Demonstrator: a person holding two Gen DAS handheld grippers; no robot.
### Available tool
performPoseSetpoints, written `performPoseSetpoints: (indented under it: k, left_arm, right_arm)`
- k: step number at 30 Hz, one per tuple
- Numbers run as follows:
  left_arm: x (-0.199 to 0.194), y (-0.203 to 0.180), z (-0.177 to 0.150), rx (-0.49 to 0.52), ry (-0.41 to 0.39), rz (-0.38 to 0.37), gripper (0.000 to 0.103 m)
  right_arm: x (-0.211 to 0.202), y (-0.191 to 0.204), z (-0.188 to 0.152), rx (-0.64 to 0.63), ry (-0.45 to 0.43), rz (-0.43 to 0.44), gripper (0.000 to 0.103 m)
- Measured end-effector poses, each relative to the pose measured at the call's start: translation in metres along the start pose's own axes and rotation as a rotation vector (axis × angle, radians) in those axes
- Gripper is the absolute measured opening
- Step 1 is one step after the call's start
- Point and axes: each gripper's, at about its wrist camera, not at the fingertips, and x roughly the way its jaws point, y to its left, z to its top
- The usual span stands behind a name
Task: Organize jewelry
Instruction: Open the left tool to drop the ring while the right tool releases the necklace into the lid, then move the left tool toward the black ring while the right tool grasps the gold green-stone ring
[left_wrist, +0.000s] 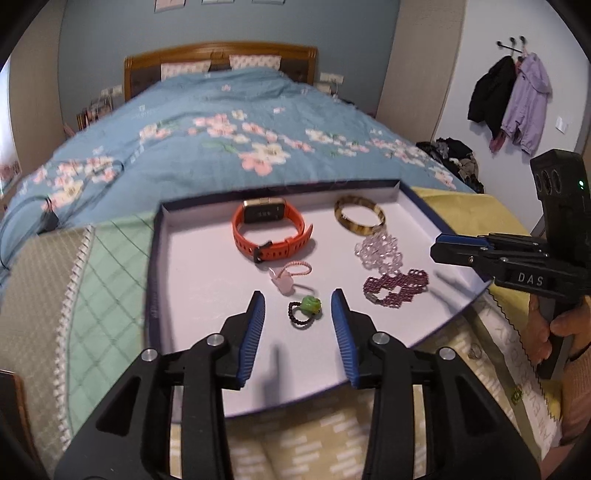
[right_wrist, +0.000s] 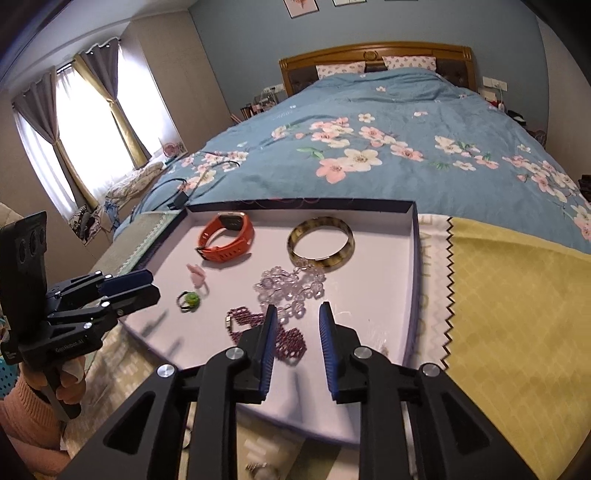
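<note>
A shallow white tray (left_wrist: 192, 266) (right_wrist: 384, 280) with a dark rim lies at the foot of the bed. In it are an orange watch (left_wrist: 271, 229) (right_wrist: 227, 238), a tortoiseshell bangle (left_wrist: 360, 219) (right_wrist: 320, 243), a clear bead bracelet (left_wrist: 378, 249) (right_wrist: 291, 288), a purple beaded bracelet (left_wrist: 397, 288) (right_wrist: 284, 339), a pink charm cord (left_wrist: 286, 277) (right_wrist: 197, 275) and a green-bead ring (left_wrist: 306, 310) (right_wrist: 189, 300). My left gripper (left_wrist: 298, 295) is open, just before the green-bead ring. My right gripper (right_wrist: 298, 308) is open and empty above the purple bracelet.
The tray rests on a yellow cloth (right_wrist: 517, 302) and a green quilted mat (left_wrist: 107, 295). Small loose pieces (left_wrist: 517, 393) lie on the cloth outside the tray, near my right hand. A blue floral bedspread (left_wrist: 229, 125) stretches behind. Coats (left_wrist: 509, 99) hang on the right wall.
</note>
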Motion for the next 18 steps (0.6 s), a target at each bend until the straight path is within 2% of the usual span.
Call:
performPoseSetpoints:
  k: [4, 8, 18]
  left_arm:
    - [-0.030, -0.005, -0.006, 0.020, -0.046, -0.021, 0.040]
    - [-0.050, -0.010, -0.016, 0.029, -0.067, -0.032, 0.040]
    - [-0.061, -0.028, -0.048, 0.056, -0.041, -0.068, 0.041]
  right_arm:
    - [-0.024, 0.010, -0.008, -0.034, -0.034, 0.013, 0.029]
    - [-0.041, 0.018, -0.020, -0.063, -0.043, 0.023, 0.029]
    - [-0.060, 0.018, -0.056, -0.059, -0.002, 0.001, 0.029]
